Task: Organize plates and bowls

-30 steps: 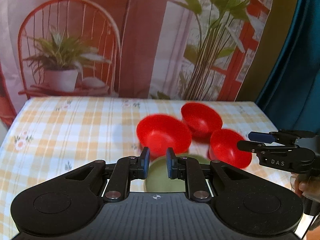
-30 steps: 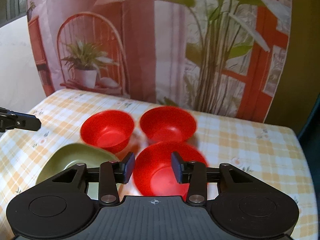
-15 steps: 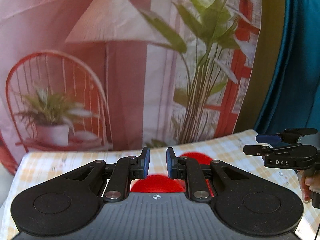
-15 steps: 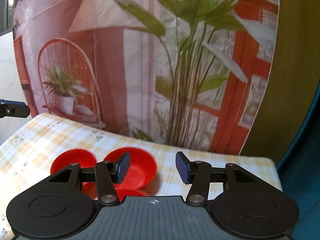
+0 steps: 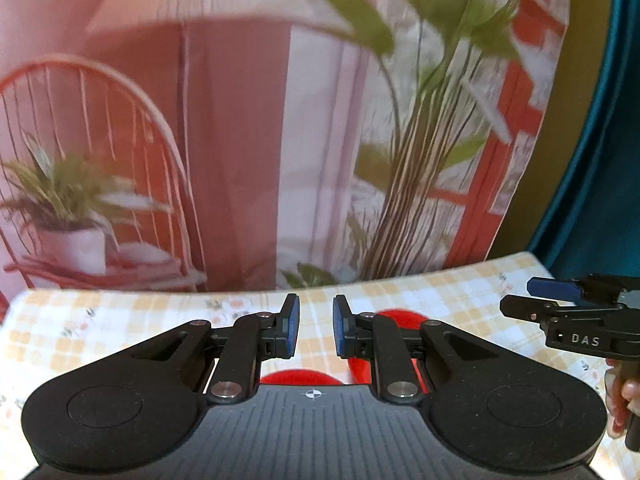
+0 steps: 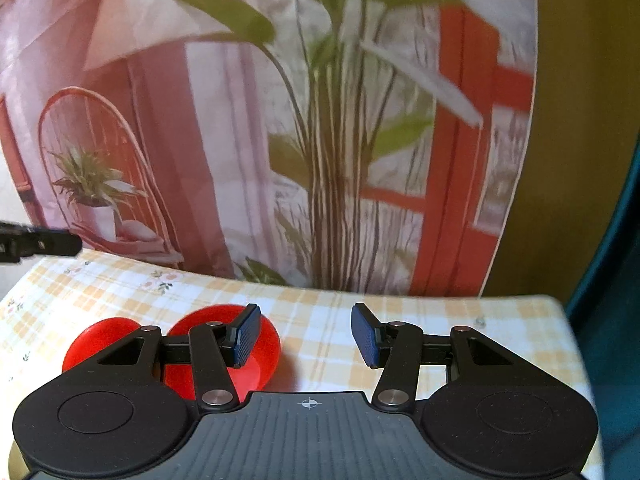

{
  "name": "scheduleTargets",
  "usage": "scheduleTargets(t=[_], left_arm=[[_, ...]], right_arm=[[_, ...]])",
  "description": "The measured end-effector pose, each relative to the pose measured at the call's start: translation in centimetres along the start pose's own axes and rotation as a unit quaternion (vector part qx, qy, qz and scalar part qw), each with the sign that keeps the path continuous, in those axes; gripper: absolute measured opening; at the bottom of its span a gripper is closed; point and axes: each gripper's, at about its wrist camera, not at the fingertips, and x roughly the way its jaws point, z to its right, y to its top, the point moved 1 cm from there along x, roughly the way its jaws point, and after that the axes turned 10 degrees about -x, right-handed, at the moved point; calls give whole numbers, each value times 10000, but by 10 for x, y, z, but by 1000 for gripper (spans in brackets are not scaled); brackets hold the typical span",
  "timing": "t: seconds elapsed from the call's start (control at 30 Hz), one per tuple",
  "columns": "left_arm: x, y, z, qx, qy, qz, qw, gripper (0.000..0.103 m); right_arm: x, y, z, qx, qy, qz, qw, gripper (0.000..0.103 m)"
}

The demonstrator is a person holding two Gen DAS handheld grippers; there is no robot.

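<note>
Two red bowls (image 6: pixel 256 354) sitting on the counter (image 6: pixel 340 320), mostly hidden behind both hand-held grippers. Left hand-held gripper (image 5: pixel 316 326) showing a narrow gap, empty; right hand-held gripper (image 6: pixel 306 334) gaping wider, empty.

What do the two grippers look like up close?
Both are matte black: the left gripper and right gripper have ribbed bases, round side housings, silver pivot bolts and textured blue pads. The right one's side reads "DAS".

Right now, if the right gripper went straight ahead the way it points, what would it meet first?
Nothing stands between the right gripper jaws; straight ahead lies bare checked tablecloth. The nearest red bowl sits left of that line, though depth is unclear.
</note>
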Motion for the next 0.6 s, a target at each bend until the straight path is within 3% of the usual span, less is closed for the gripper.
scheduleTargets(t=[0.3,0.6], left_arm=[[61,-19,8,-59,-256,-632,9977,19],[97,-30,2,-95,-193,-1001,9947,19]], right_arm=[[44,-19,-7,263,293,-352,9986,45],[68,-33,-10,591,447,-706,9947,30]])
